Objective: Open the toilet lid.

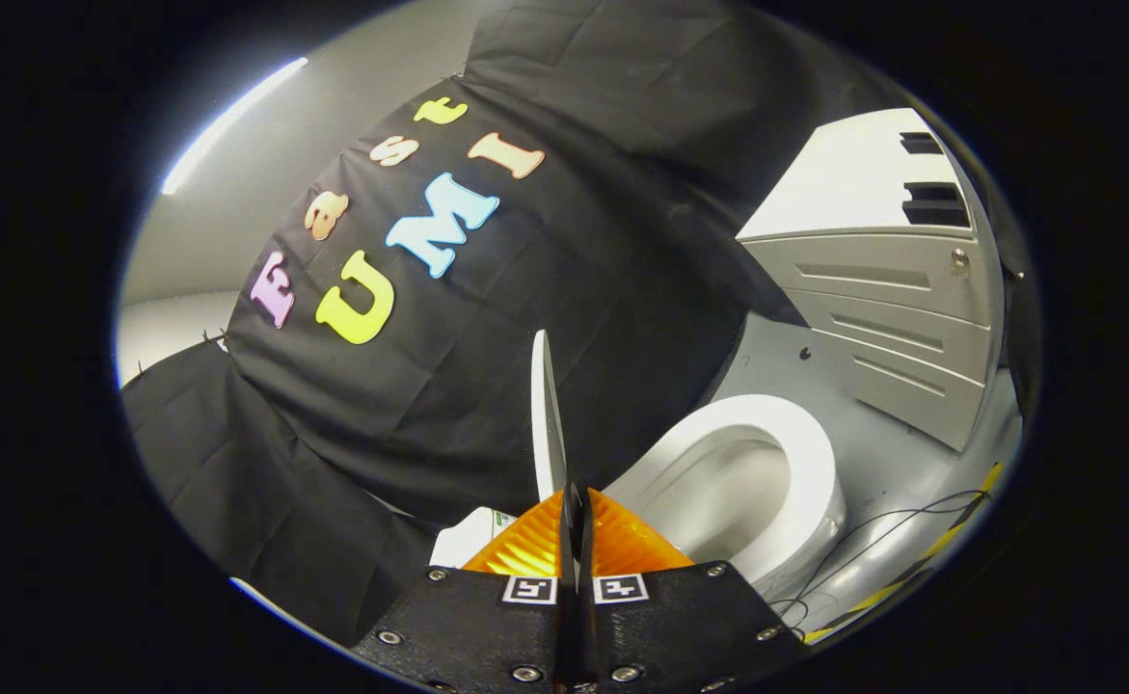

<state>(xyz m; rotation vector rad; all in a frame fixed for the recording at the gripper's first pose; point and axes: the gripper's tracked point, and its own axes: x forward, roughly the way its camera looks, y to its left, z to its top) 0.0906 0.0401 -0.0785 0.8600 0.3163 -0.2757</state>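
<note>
Hand-held gripper (pixel 574 511) clamping upright lid (pixel 547 414), cabinet (pixel 887 289) beyond.

No legible txt or nos. Two b/w square code tags (pixel 532 589) on gripper (pixel 575 503) body, no chars. Tiny label (pixel 504 519) on white box (pixel 460 547) at 10 o'clock of fingers: too small to read. Fingers pinched on lid (pixel 549 414) edge.

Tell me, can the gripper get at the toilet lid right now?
Yes, it looks so: the gripper is already shut on the lid, which stands raised, edge-on between its fingers, beside the open toilet bowl.
</note>
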